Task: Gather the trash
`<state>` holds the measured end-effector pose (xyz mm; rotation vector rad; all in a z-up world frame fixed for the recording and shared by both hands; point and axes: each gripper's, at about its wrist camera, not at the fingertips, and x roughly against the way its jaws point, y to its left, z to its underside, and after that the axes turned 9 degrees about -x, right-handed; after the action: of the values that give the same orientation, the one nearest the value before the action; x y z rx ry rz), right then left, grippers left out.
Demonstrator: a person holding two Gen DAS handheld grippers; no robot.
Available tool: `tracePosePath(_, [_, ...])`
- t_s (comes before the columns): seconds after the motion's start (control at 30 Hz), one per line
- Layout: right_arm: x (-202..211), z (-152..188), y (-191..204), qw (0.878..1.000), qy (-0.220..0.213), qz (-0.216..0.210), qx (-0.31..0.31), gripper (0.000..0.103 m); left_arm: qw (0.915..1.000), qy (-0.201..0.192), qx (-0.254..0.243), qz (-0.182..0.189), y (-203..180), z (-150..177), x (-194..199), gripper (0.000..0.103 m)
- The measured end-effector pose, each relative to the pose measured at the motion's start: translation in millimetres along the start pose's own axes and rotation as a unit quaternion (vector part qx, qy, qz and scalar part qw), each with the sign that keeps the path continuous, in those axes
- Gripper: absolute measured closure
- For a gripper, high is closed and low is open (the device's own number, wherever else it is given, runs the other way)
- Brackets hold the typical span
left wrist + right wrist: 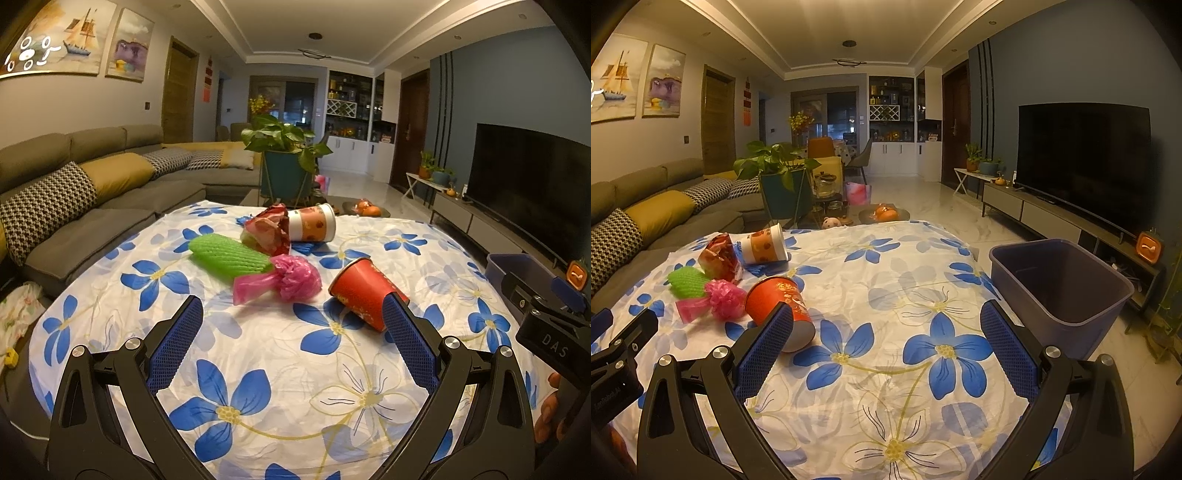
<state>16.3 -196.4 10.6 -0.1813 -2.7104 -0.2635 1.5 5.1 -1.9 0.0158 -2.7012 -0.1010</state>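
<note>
- The trash lies in 1 loose cluster on the flower-print cloth [886, 369] over the table, toward its left and far side: a red paper cup [364, 295], a pink plastic bag [288, 280], a green foam net sleeve [229, 258], a crumpled red wrapper [269, 230] and a white-and-orange cup [314, 223].
- The red paper cup is nearest and lies tipped on its side. In the right wrist view its long axis runs from upper left to lower right, with the mouth away from the camera and the pale base toward it.
- The white-and-orange cup is also on its side, with its white rim toward the right, touching the wrapper.
- The foam sleeve lies flat, its long axis slanting from far left to near right, its near end meeting the pink bag.
- The left claw [291, 332] hovers above the cloth with its blue pads apart and nothing between them; the red cup sits just beyond its right finger.
- The right claw [886, 339] is likewise spread and empty, low over the cloth.
- A purple bin [1060, 284] stands at the table's right edge, and no trash shows inside it.
- Judgement: collection has not begun. The next move calls for a claw to straddle the red cup across its width, close gently so the paper does not crush, then carry it to the bin.
</note>
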Motion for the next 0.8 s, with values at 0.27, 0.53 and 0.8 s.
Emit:
tracePosePath(0.27, [-4,2,0,1.0,0.003,-0.002,0.003,0.005,1.0,0.003,0.003,0.0,1,1,-6,0.007])
tracePosePath(0.53, [-10,3,3,1.0,0.006,-0.003,0.004,0.005,1.0,0.006,0.006,0.001,1,1,-9,0.007])
tracePosePath(0.8, [-9,3,4,1.0,0.006,-0.002,0.004,0.005,0.9999,0.009,0.007,0.001,1,0,-15,0.007])
